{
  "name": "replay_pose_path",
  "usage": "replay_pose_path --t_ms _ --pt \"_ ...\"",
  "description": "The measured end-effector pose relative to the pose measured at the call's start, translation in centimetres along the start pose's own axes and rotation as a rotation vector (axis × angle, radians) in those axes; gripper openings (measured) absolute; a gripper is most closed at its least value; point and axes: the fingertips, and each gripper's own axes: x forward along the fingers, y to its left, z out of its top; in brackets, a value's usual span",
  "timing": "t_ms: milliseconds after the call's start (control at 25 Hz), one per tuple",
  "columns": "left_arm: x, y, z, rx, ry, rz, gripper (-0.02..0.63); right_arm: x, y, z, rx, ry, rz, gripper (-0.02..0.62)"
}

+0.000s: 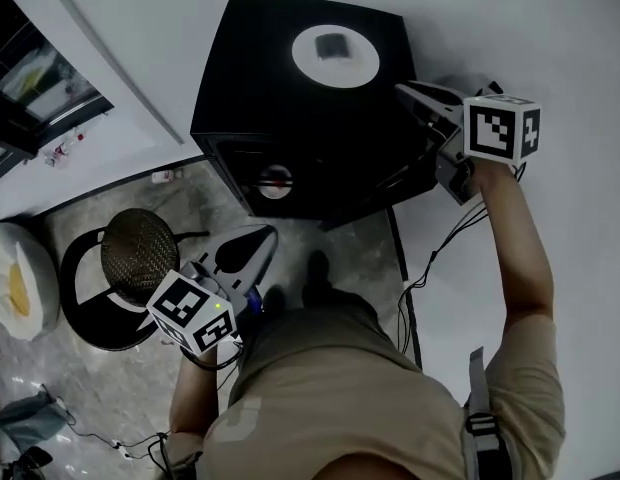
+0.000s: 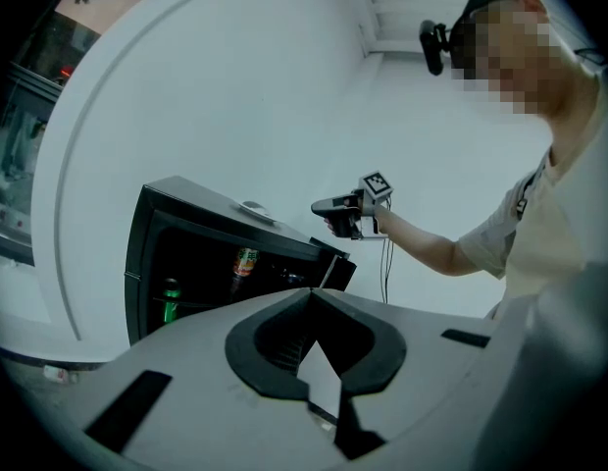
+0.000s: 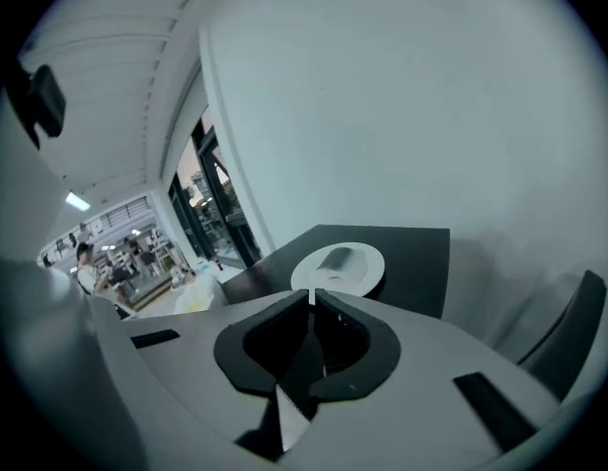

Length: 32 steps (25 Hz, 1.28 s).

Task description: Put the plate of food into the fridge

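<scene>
No legible text or labels.

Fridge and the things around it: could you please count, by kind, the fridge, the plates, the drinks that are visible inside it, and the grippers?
Fridge: 1
Plate: 1
Drinks visible inside: 2, green bottle and can
Grippers: 2, left gripper and right gripper
Total: 6

Fridge (image 1: pixel 250 78) top lies free around the plate (image 1: pixel 365 64); chair (image 1: pixel 140 253) stands nearby left.
</scene>
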Motion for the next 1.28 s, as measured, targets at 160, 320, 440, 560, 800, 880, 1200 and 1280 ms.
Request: replay_pose_path --t_ms 160,320,440,560,800,880,1200,1280 --pt "-0.4 0.1 -0.2 -0.003 0.009 0.016 0.011 2.1 -2.8 0.8 0.062 0.042 -0.028 0.023" --pt "-0.9 0.6 -0.4 -0.009 0.010 0.040 0.011 3.8 -5.2 1.2 0.056 0.084 -0.086 0.140" --pt "-1.2 0.5 -0.9 -0.010 0.020 0.046 0.011 5.1 -6.4 1.0 0.037 0.123 -0.126 0.178" --pt "-1.4 0.5 -1.3 -0.020 0.023 0.047 0.011 6.4 -7.5 1.0 0.009 0.155 -0.178 0.181" --pt "-1.8 0.9 -1.4 -0.025 0.021 0.062 0.011 8.4 -9.6 0.4 -0.033 0.216 -0.250 0.201" --pt "-1.9 1.0 -1.4 -0.025 0.018 0.069 0.011 8.8 -9.7 0.5 -0.037 0.228 -0.249 0.204" --pt "-2.3 1.4 -1.3 -0.035 0.007 0.084 0.011 9.3 -9.5 1.0 -0.130 0.277 -0.277 0.204" --pt "-2.3 1.3 -1.3 -0.034 0.006 0.082 0.011 9.2 -9.4 1.0 -0.137 0.282 -0.286 0.202"
